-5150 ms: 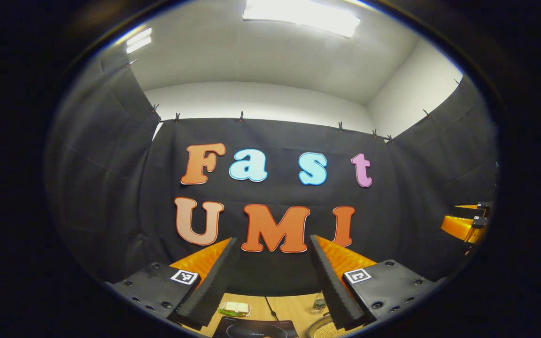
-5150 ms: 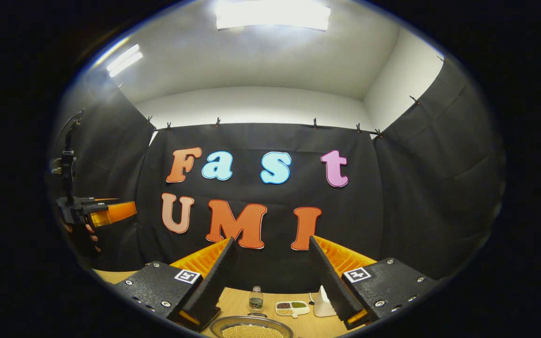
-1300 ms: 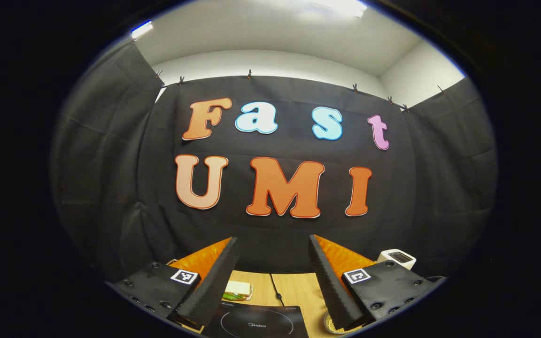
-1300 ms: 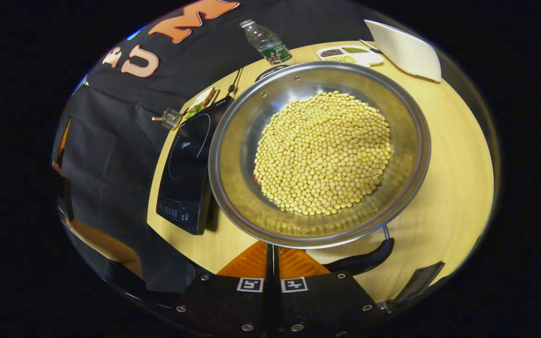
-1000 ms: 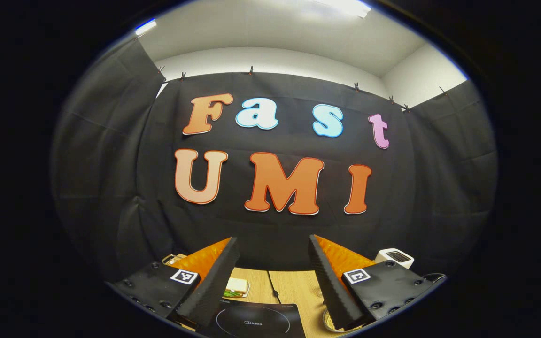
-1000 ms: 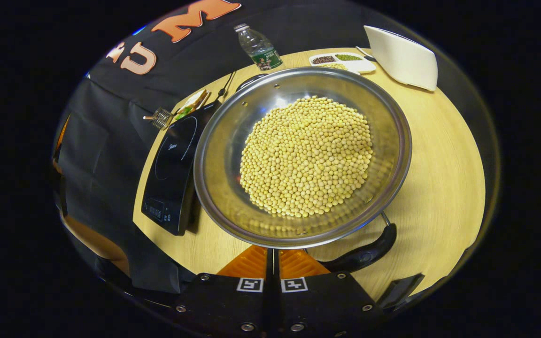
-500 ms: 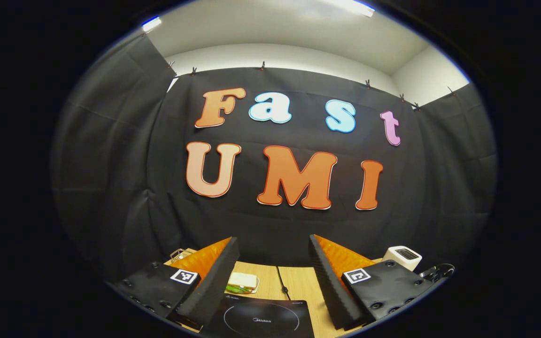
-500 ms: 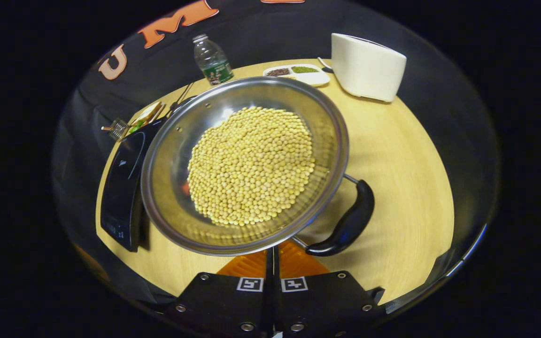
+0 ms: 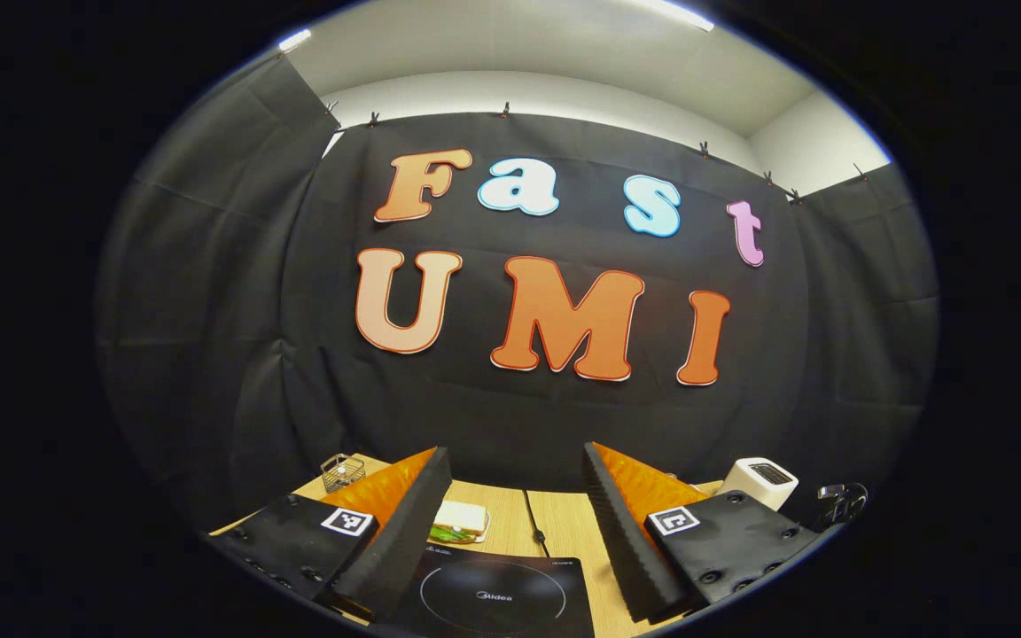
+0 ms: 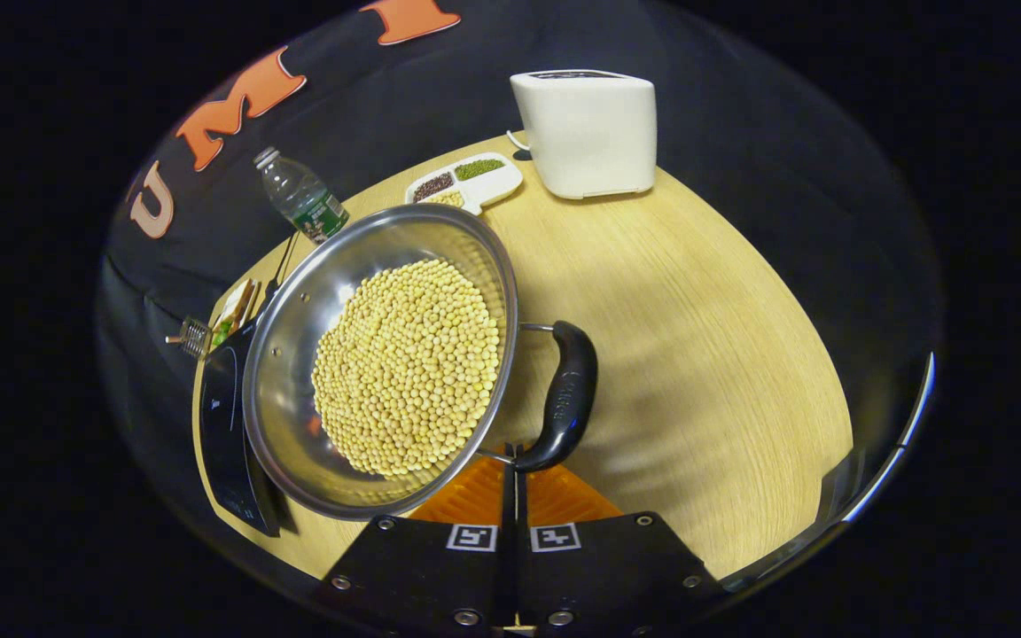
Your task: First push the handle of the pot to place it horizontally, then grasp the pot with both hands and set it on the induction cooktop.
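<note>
One step is in hand, the push: the right gripper (image 10: 510, 456), fingers pressed together, touches the handle (image 10: 566, 396) of the pot (image 10: 386, 354). The left gripper (image 9: 510, 523) hangs spread above the induction cooktop (image 9: 493, 598). Next, I judge, both must grasp the pot.

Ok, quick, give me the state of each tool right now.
Left tool: open, holding nothing, above the induction cooktop.
Right tool: closed, holding nothing, its tip at the pot's black handle.

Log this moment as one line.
phase: handle push | right gripper: shut, at pot handle | left gripper: open, above induction cooktop | pot: on table
</note>
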Demonstrator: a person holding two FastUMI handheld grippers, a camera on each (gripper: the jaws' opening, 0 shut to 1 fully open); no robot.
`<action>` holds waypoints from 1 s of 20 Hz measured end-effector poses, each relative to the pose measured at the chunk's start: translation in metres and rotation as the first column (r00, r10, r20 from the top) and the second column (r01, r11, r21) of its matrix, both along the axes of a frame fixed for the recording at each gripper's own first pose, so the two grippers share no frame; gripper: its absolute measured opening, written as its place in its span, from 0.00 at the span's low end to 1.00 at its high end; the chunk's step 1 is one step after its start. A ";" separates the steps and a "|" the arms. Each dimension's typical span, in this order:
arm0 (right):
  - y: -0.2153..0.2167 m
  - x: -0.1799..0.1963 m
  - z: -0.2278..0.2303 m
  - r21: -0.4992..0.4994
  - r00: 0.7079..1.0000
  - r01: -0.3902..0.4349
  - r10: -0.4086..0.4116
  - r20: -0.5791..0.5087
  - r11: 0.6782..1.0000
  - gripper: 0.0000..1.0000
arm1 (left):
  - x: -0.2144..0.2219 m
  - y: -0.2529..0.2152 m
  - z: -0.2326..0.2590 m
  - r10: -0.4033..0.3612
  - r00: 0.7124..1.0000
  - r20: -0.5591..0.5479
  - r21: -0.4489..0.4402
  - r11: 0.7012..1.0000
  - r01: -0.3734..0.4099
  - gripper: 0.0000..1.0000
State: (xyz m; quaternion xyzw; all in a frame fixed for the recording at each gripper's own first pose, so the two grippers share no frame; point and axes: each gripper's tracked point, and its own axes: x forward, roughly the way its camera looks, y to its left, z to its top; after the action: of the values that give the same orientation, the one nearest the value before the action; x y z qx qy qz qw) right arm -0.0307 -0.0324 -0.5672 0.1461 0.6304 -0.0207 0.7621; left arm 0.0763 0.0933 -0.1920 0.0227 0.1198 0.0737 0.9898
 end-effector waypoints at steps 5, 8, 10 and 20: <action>-0.009 0.022 -0.007 -0.021 0.999 0.042 -0.042 0.016 0.999 0.00 | -0.005 0.005 -0.007 0.010 1.000 -0.020 0.000 1.000 -0.010 0.97; -0.017 0.036 -0.009 -0.035 0.997 0.067 -0.066 0.033 0.997 0.00 | -0.006 0.006 -0.021 0.002 0.999 -0.053 0.015 1.000 -0.001 0.97; -0.021 0.044 -0.008 -0.044 0.996 0.076 -0.074 0.039 0.996 0.00 | -0.007 0.008 -0.022 -0.003 0.998 -0.061 0.024 1.000 0.004 0.97; -0.035 0.080 -0.016 -0.098 0.994 0.052 -0.042 0.099 0.994 0.00 | -0.018 0.020 0.006 -0.016 1.000 0.024 0.151 0.988 0.012 0.97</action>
State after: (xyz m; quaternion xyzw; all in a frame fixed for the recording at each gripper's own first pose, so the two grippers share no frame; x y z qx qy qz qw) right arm 0.0489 -0.0679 -0.5833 0.1232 0.5871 -0.0631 0.7976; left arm 0.0586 0.1132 -0.1862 0.0976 0.1012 0.0758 0.9872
